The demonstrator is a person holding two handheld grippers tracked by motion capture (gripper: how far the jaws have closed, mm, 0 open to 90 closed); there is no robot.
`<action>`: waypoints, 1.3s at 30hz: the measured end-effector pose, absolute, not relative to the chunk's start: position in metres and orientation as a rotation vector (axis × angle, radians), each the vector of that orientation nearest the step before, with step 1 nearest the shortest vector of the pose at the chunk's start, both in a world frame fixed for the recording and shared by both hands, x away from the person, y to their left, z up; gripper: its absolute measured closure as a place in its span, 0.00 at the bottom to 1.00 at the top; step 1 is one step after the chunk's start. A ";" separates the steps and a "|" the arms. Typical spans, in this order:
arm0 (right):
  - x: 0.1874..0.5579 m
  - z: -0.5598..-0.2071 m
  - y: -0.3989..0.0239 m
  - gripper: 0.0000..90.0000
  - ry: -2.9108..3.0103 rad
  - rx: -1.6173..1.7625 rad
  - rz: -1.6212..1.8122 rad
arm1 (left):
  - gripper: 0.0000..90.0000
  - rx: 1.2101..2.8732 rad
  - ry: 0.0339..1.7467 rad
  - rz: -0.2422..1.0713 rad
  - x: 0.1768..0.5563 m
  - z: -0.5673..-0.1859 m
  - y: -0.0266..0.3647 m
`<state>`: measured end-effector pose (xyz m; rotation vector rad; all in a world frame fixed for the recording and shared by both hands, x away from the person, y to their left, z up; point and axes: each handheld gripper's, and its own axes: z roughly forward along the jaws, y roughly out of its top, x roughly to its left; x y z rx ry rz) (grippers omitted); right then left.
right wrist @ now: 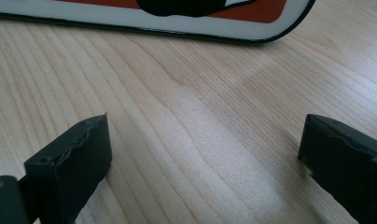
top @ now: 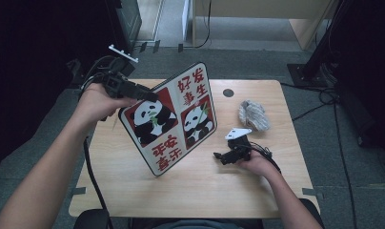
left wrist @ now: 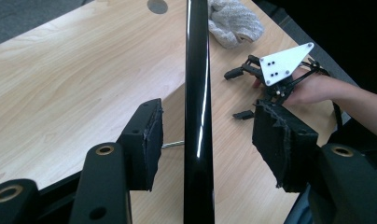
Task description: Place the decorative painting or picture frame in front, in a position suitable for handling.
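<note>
The panda board stands tilted on one corner on the wooden surface. Its edge sits between the left gripper's parted fingers, untouched. The right gripper rests nearby, fingers wide and empty. A crumpled cloth lies behind; cables trail across grey floor.

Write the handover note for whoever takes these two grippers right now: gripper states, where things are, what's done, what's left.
Left gripper: jaws open, one on each side of the panda board's upper edge, pads clear of it.
Right gripper: open, empty, low over the table to the right of the board.
Panda board: standing tilted on its lower corner near the table's middle, picture side toward the person. Whether anything props it from behind cannot be told.
Grey cloth: bunched up at the far right of the table, untouched.
Done: board stood up on the table.
Left: likely confirm the board stays up, then draw the left gripper away.
</note>
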<state>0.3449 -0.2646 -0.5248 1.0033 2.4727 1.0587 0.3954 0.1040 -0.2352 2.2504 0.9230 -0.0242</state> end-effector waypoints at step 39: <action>0.349 -0.525 -0.263 0.00 2.493 0.975 1.057 | 0.47 2.089 0.951 0.077 0.325 -0.299 0.160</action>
